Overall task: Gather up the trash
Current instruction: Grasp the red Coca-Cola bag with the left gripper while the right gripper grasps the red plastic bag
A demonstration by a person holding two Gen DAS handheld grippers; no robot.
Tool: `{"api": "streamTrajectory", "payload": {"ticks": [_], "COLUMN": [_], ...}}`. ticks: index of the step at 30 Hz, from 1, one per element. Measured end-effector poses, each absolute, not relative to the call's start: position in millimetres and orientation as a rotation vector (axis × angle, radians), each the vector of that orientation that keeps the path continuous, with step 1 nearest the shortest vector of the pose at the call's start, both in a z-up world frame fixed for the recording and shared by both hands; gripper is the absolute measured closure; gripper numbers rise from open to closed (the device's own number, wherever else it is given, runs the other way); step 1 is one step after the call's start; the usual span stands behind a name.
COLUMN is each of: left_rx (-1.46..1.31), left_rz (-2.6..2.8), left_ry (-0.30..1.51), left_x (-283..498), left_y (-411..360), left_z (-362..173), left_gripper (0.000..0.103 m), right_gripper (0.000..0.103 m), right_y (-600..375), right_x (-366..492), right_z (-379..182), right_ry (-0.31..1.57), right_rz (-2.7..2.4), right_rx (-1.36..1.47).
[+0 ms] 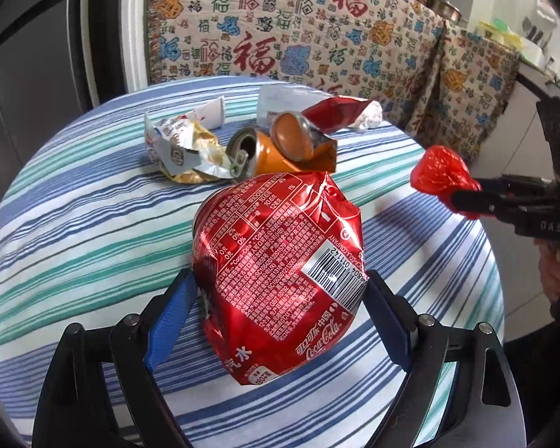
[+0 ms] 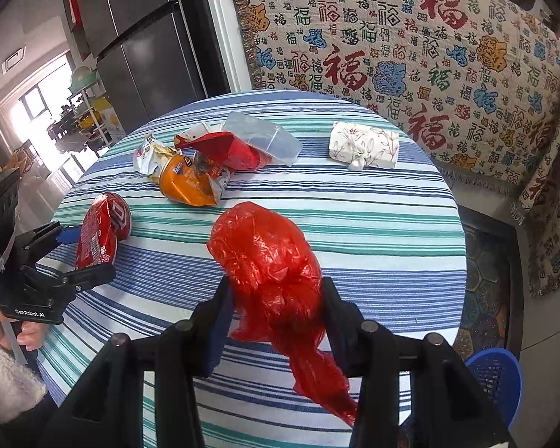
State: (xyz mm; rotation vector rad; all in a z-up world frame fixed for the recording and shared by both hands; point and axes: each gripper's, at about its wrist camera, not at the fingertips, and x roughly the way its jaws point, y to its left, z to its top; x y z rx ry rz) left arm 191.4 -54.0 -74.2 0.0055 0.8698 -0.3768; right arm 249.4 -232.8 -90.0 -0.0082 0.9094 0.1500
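Observation:
A crushed red Coca-Cola can (image 1: pixel 280 254) fills the left wrist view, and my left gripper (image 1: pixel 280 278) is shut on it, blue pads pressing both sides. The right wrist view shows the same can (image 2: pixel 100 231) in the left gripper (image 2: pixel 89 254) at the table's left edge. My right gripper (image 2: pixel 276 287) is shut on a knotted red plastic bag (image 2: pixel 265 250), held above the striped tablecloth with its tail hanging below the fingers. From the left wrist view, that bag (image 1: pixel 440 175) sticks out of the right gripper (image 1: pixel 463 196) at the right.
On the round striped table (image 1: pixel 74 224) lie an orange crushed can (image 1: pixel 276 149), a silver snack wrapper (image 1: pixel 183 145), a red wrapper (image 1: pixel 336 112), a clear plastic bag (image 2: pixel 265 138) and a tissue pack (image 2: pixel 364 145). A blue basket (image 2: pixel 496 377) stands on the floor at the right.

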Motion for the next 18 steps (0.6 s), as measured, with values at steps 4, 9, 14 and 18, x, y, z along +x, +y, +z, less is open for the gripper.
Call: {"api": "streamTrajectory", "payload": {"ticks": [4,9,14,18], "left_rx": [-0.009,-0.018,-0.014,-0.001], "left_rz": [-0.395,-0.417,-0.424,-0.442], "left_ry": [0.867,0.865,0.863,0.853], "left_x": [192.1,193.4,193.4,191.4], "left_y": [-65.9,-78.3,-88.8,-99.6], "left_z": [-68.5,-63.7,-59.8,-55.7], "left_gripper": [0.014,0.014,0.014,0.014], "right_gripper": [0.057,0.057,0.057,0.057], "right_y": [-240.7,-257.1,-270.9,-282.5], "right_x": [241.6,232.4,221.1,212.0], "right_z": [-88.2,-85.9,-75.2,-71.6], "right_ry": [0.898,0.89,0.86,0.853], "right_rz": [0.123,0.09,0.078,0.059], "right_rx": [0.006,0.037,0.063,0.07]}}
